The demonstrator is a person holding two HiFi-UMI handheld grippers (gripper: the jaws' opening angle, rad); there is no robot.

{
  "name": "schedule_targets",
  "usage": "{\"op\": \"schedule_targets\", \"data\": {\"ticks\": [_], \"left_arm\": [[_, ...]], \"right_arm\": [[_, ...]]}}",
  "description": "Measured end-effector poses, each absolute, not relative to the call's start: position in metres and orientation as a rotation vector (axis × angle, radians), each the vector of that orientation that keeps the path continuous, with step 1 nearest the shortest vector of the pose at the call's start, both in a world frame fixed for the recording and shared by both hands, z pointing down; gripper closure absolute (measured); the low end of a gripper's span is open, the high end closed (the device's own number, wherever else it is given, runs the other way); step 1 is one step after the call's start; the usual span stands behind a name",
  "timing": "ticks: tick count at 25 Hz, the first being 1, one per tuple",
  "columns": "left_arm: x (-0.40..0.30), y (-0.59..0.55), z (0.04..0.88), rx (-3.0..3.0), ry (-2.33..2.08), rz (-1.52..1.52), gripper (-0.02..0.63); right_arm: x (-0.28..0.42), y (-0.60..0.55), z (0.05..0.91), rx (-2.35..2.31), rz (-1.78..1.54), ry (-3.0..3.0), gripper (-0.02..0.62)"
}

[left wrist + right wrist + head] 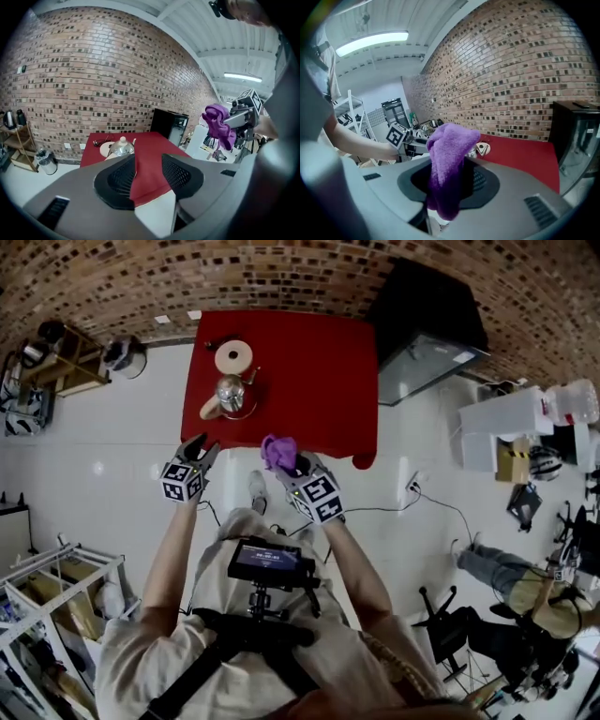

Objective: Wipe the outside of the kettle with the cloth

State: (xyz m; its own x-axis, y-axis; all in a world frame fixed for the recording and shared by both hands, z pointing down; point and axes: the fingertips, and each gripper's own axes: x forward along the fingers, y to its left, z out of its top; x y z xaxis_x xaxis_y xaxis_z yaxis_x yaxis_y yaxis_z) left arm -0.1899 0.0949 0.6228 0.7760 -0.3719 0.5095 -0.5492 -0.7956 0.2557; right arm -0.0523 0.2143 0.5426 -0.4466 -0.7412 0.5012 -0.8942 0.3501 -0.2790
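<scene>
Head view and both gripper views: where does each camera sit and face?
Head view: on the person's head, facing steeply down at the red table and kettle; both forearms, left tool and right tool show.
Left gripper view: rides the left tool, looking along its open, empty jaws at the table.
Right gripper view: rides the right tool, looking past the gripped purple cloth toward the brick wall.
Shared: each gripper view shows the table, the cloth and the other tool.

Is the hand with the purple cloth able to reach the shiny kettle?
Probably yes. The right hand-held gripper, shut on the purple cloth, hangs at the near edge of the red table; only bare tabletop lies between it and the kettle.
</scene>
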Motion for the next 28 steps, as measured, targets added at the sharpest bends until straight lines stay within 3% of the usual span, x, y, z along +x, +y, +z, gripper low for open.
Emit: {"op": "schedule_targets", "data": {"ticks": [13, 23, 25, 26, 27, 28], "left_arm": [[-0.187, -0.017, 0.748, 2.474, -0.652, 1.033, 0.333], [-0.178, -0.031, 0.813, 2.376, -0.498, 1.349, 0.331], [-0.183, -0.028, 0.826, 2.351, -0.455, 1.381, 0.340], [-0.185, -0.026, 0.829, 2.339, -0.426, 1.369, 0.375], [-0.184, -0.024, 0.829, 2.336, -0.389, 1.342, 0.456], [-0.183, -0.021, 0.828, 2.346, -0.344, 1.323, 0.453]], "right_arm": [[-0.052, 0.156, 0.592, 1.549, 0.911, -2.153, 0.457], [-0.040, 0.119, 0.592, 1.551, 0.929, -2.179, 0.457], [-0.033, 0.115, 0.594, 1.541, 0.945, -2.184, 0.457], [-0.029, 0.112, 0.596, 1.532, 0.952, -2.187, 0.457], [-0.026, 0.109, 0.598, 1.519, 0.959, -2.192, 0.457], [-0.023, 0.106, 0.601, 1.503, 0.965, -2.196, 0.457]]}}
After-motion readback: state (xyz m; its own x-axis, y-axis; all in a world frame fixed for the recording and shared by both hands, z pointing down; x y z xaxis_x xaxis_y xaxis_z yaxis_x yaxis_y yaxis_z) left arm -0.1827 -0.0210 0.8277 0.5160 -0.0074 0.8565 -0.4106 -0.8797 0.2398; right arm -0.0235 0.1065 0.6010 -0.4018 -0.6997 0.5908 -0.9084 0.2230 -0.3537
